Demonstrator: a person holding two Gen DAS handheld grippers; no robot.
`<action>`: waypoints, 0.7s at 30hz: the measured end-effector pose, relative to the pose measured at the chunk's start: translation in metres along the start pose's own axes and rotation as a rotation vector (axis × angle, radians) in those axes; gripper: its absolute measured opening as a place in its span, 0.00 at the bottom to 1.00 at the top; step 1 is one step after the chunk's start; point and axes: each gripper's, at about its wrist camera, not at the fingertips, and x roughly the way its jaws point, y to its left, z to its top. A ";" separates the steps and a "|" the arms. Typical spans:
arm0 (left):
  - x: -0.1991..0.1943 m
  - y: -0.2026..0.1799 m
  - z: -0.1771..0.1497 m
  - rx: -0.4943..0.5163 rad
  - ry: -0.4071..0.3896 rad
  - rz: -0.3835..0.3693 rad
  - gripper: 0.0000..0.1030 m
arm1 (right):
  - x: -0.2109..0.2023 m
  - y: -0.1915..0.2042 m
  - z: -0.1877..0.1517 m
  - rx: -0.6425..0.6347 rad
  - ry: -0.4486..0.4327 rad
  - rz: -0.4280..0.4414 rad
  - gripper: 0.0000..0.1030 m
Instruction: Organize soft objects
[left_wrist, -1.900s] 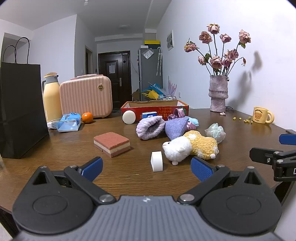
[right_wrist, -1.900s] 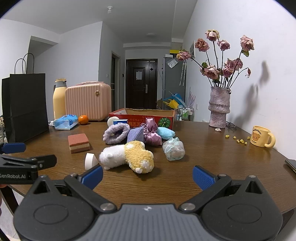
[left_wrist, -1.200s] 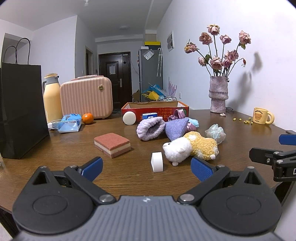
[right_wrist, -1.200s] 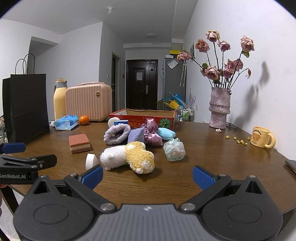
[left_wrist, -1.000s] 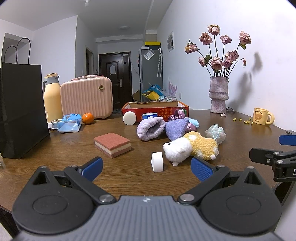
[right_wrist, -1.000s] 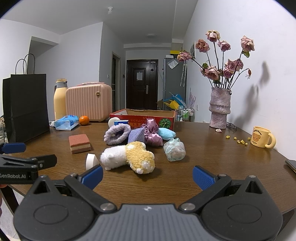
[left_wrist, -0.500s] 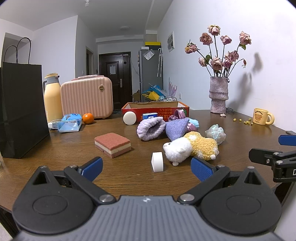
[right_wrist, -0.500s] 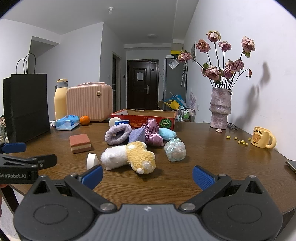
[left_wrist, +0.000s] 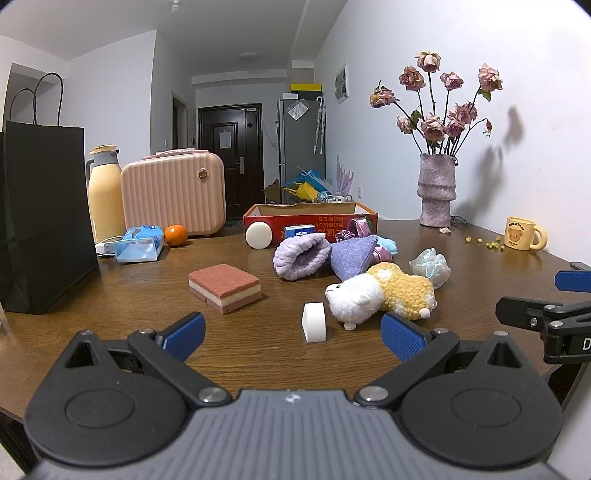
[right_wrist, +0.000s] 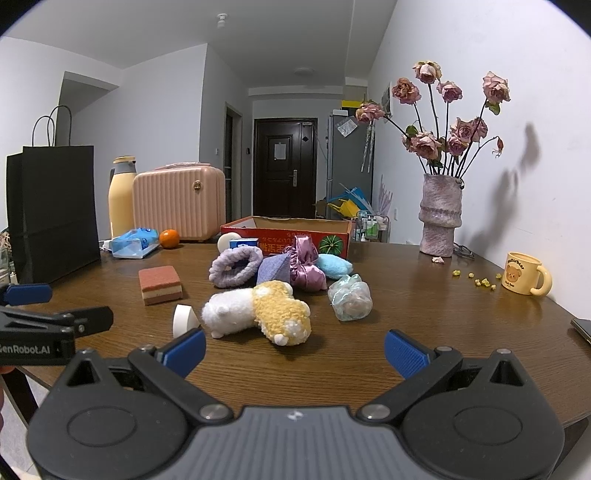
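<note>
A white and yellow plush toy (left_wrist: 384, 295) (right_wrist: 258, 308) lies on the wooden table (right_wrist: 406, 314). Behind it lie a purple fuzzy band (right_wrist: 234, 271), a purple pouch (right_wrist: 273, 271), a pink satin scrunchie (right_wrist: 304, 264), a blue soft pad (right_wrist: 334, 266) and a pale gauzy bundle (right_wrist: 349, 297). A red and cream sponge (left_wrist: 225, 288) (right_wrist: 159, 284) lies to the left. A red cardboard box (right_wrist: 291, 234) stands behind the pile. My left gripper (left_wrist: 291, 334) and right gripper (right_wrist: 293, 350) are open and empty, near the table's front edge.
A white half-round block (left_wrist: 314, 321) stands in front of the plush. A black paper bag (left_wrist: 40, 218), a flask (left_wrist: 105, 192), a pink case (left_wrist: 173, 194), a tissue pack (left_wrist: 138, 245) and an orange (left_wrist: 175, 234) stand at the left. A vase (right_wrist: 441, 218) and a mug (right_wrist: 524, 273) are at the right.
Both views have shifted very slightly. The objects on the table have not moved and both grippers stay open.
</note>
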 end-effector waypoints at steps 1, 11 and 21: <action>-0.001 0.000 0.000 0.000 0.001 0.000 1.00 | 0.000 0.000 0.000 0.000 0.000 0.000 1.00; -0.001 0.001 0.001 -0.003 0.003 -0.001 1.00 | 0.000 0.000 0.000 -0.001 -0.002 -0.002 1.00; 0.022 -0.007 -0.004 0.005 0.042 -0.018 1.00 | 0.011 -0.004 -0.001 -0.005 0.017 -0.010 1.00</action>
